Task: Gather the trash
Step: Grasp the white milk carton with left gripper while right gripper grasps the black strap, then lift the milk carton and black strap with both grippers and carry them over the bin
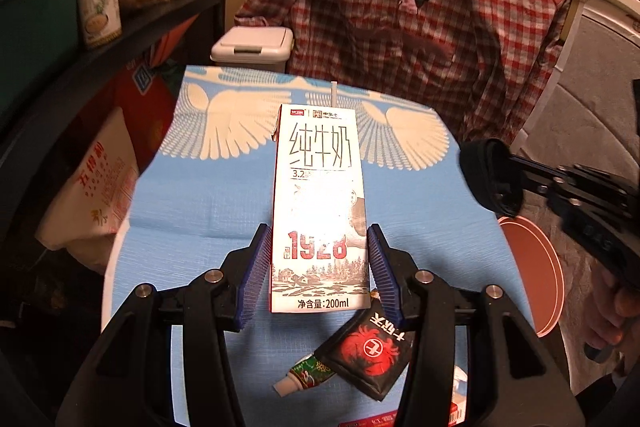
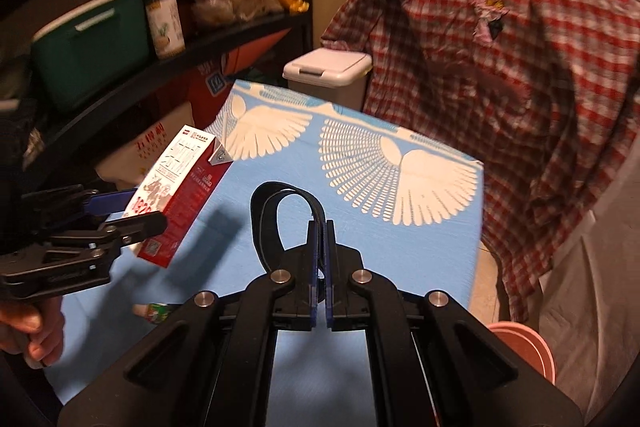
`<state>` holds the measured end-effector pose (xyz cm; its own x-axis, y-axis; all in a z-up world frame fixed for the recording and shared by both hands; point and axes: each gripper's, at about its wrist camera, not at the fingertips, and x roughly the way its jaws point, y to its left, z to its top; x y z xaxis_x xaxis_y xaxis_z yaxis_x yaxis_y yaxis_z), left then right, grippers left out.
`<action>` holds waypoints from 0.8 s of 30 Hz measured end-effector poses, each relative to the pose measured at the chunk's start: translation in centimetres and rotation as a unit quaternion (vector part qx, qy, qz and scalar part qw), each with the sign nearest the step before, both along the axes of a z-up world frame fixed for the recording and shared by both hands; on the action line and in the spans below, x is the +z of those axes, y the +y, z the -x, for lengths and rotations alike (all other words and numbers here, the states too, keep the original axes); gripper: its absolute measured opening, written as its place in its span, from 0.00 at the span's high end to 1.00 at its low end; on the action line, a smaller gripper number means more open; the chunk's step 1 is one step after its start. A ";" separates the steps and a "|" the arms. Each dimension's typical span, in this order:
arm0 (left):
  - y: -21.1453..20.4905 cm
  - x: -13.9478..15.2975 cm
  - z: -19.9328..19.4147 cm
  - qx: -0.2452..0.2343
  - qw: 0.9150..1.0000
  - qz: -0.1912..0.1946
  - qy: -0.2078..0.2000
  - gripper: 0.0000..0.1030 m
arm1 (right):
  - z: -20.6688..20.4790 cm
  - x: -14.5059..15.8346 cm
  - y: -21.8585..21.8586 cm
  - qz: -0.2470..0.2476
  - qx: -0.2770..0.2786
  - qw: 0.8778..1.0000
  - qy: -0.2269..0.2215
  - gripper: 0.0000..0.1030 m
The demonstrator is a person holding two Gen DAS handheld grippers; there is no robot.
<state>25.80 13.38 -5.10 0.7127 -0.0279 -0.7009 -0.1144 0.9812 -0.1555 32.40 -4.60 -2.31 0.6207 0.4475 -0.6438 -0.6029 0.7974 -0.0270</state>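
Observation:
A white-and-red milk carton [image 1: 320, 207] with a straw stands upright between the blue pads of my left gripper [image 1: 320, 243], which is shut on its lower half and holds it above the blue table [image 1: 200, 195]. In the right wrist view the same carton [image 2: 180, 183] hangs tilted in the left gripper [image 2: 136, 211] at the left. My right gripper [image 2: 319, 227] is shut on a black looped band [image 2: 280, 215]; the band [image 1: 490, 179] also shows at the right of the left wrist view. A black sachet with a red crab [image 1: 372, 351] and a small green tube [image 1: 304, 375] lie on the table.
A white-lidded bin [image 1: 252, 47] stands behind the table's far left corner. A plaid shirt [image 1: 420, 7] hangs behind the table. A dark shelf [image 2: 120, 75] with boxes and jars runs along the left. A pink round dish [image 2: 524, 347] sits low at the right.

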 end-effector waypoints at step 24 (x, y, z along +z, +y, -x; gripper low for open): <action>-2.9 4.0 5.0 0.004 0.998 -0.019 -0.052 0.53 | 8.0 2.6 -9.1 -0.055 -0.111 0.990 -0.060 0.97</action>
<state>20.82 10.50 -1.11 0.7815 0.0037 -0.6239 -0.1081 0.9857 -0.1295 24.36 -13.65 0.33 0.7807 0.3554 -0.5141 -0.4103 0.9119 0.0074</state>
